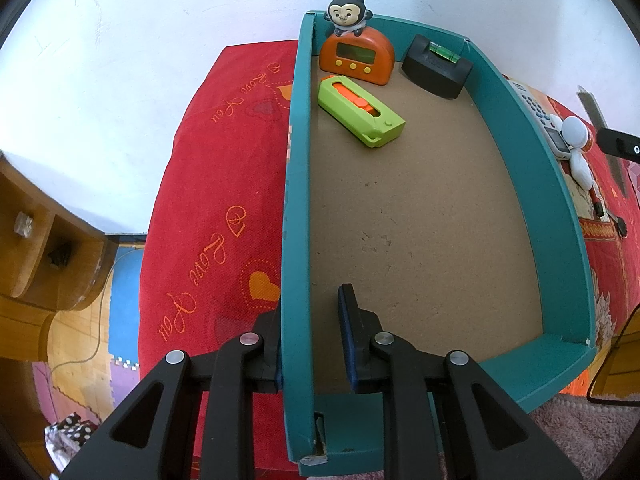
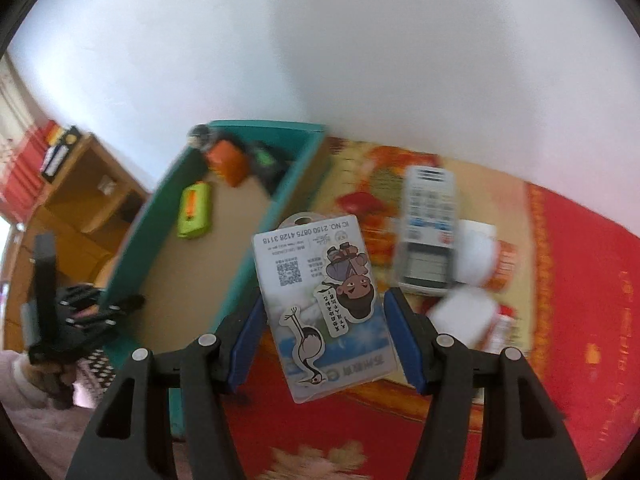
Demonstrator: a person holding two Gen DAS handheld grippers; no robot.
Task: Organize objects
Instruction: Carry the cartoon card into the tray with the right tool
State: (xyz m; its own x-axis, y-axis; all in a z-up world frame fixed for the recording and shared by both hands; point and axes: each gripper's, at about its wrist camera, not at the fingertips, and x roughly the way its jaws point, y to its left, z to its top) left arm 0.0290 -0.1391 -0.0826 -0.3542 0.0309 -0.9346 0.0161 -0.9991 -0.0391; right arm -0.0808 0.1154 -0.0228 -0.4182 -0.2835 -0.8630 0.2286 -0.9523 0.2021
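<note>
Card: transit-style IC card point(image 2: 326, 310) with cartoon stickers and a QR code, held between the blue pads of the right gripper point(image 2: 326, 336), raised above the red blanket, just right of the tray's right wall.
Right gripper: clenched on the card's two long edges; card tilted, printed side facing the camera, text upside down.
Left gripper: point(image 1: 310, 334) straddling the left wall of the teal tray point(image 1: 296, 200), one finger outside, one inside; outer pad against the wall, inner pad with a gap to it; firm clamp or not, cannot tell.
Tray: teal walls, brown fibreboard floor, resting on the red blanket point(image 1: 208, 184).
Tray contents, far end: orange digital timer point(image 1: 357, 58) upright with a monkey figure point(image 1: 347, 14) on top; black block with a green spirit-level vial point(image 1: 437, 65) near the right corner; lime-green utility knife with orange slider point(image 1: 360, 110) lying flat just in front of the timer.
Outside the tray, right side: white remote control point(image 2: 428, 236) lying on the blanket, white rounded objects point(image 2: 476, 258) touching or just beside it; blurred in the right wrist view.
Blanket: red with hearts and cursive lettering.
Background: white wall, wooden shelving point(image 1: 36, 248) at left, foam floor mats below.
</note>
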